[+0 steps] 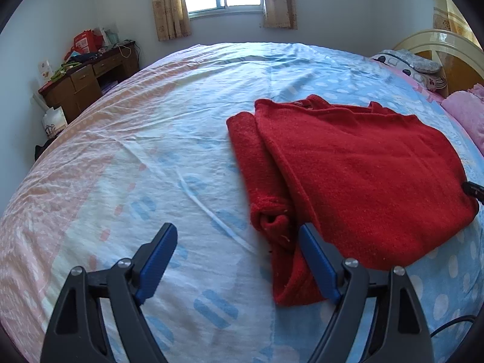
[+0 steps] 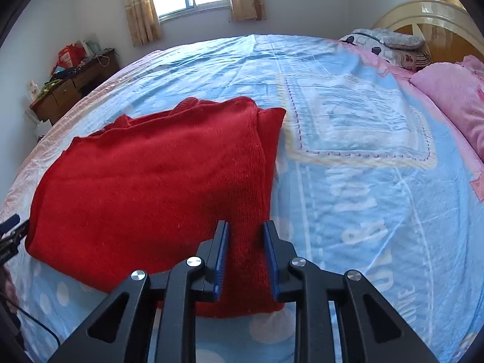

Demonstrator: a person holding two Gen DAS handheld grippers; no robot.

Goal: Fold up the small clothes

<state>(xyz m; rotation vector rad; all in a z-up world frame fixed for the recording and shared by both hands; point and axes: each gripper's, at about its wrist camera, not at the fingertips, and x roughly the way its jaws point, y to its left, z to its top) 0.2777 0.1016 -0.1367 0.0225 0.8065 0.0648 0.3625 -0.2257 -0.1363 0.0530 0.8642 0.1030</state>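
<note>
Red sweater (image 2: 151, 181) folded on bed (image 2: 348, 181) — tongs apart.

free: bedsheet (image 1: 136, 151) left of red sweater (image 1: 348, 163) | blocked right: pink pillow (image 2: 453, 106), headboard (image 2: 423, 15)

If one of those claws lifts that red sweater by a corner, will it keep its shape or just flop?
The red sweater would probably flop: it lies in soft folds on the bed sheet. Its fuzzy knit looks grippy rather than slippery. The layers seem thick, so it may sag when the right gripper, straddling its near corner, lifts.
</note>
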